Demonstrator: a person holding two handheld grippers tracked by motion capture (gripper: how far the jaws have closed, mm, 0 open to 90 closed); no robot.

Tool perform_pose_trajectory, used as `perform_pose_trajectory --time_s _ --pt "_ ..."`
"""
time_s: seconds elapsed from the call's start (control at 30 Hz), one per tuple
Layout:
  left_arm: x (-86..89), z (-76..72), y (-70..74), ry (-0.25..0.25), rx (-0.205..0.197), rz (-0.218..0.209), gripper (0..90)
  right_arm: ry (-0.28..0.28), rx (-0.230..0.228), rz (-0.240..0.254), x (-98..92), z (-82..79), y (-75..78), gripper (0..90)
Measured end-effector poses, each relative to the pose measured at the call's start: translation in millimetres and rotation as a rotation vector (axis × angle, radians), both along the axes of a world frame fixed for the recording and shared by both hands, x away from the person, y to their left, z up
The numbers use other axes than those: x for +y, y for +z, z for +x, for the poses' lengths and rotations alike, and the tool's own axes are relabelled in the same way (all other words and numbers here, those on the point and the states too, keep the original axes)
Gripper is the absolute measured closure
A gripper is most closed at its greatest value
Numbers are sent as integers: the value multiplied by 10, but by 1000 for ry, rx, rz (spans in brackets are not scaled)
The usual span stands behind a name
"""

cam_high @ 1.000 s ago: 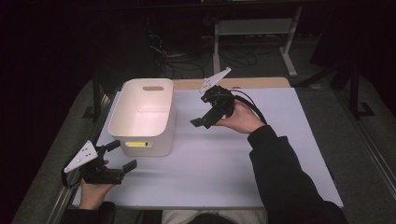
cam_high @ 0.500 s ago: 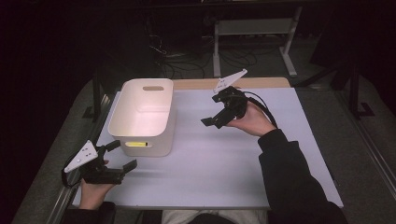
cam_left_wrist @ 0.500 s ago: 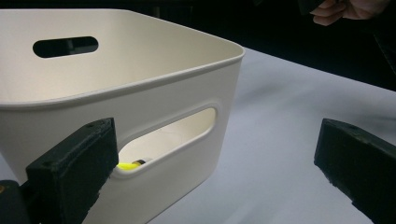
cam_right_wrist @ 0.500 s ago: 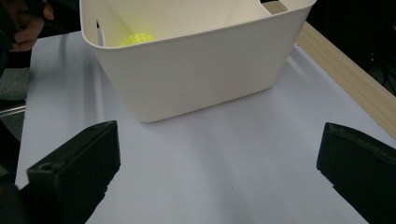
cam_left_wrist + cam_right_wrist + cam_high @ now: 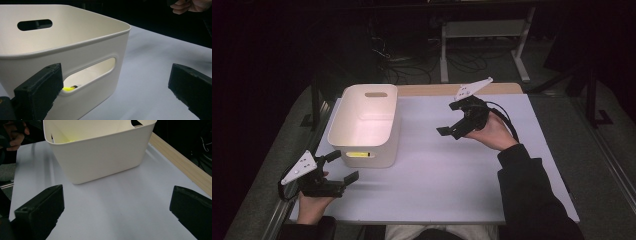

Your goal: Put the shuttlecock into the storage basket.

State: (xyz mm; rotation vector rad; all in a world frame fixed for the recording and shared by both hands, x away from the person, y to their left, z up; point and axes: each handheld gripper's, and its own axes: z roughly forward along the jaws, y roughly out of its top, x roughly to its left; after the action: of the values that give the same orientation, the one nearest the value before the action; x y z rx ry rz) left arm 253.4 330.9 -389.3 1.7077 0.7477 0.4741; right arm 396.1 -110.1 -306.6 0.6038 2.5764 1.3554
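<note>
A white plastic bin stands on the left half of the white mat. Through its near handle slot a yellow object shows inside; what it is I cannot tell. My left gripper is open just in front of that near wall, low over the mat. In the left gripper view the bin is close, with the yellow object behind the slot. My right gripper hangs open above the mat, well right of the bin, with nothing between its jaws. The right gripper view faces the bin.
A wooden table edge runs along the far side of the mat. A table frame and cables lie on the dark floor behind. The other hand shows beyond the bin.
My right gripper has drawn away from the bin, moving right and slightly toward me, still open. The left gripper and the bin have stayed put.
</note>
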Motion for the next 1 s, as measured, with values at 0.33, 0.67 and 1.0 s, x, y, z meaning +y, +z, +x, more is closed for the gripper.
perform_pose_trajectory --time_s 0.33,0.67,1.0 --pt "-1 2 0 0 1 1 0 -52 17 31 -233 -44 -92 0" --pt "-2 1 1 -1 0 -2 0 -82 24 51 -381 -99 -160 0" --pt "2 -1 4 -2 0 -2 0 -106 34 54 -526 -155 -252 0"
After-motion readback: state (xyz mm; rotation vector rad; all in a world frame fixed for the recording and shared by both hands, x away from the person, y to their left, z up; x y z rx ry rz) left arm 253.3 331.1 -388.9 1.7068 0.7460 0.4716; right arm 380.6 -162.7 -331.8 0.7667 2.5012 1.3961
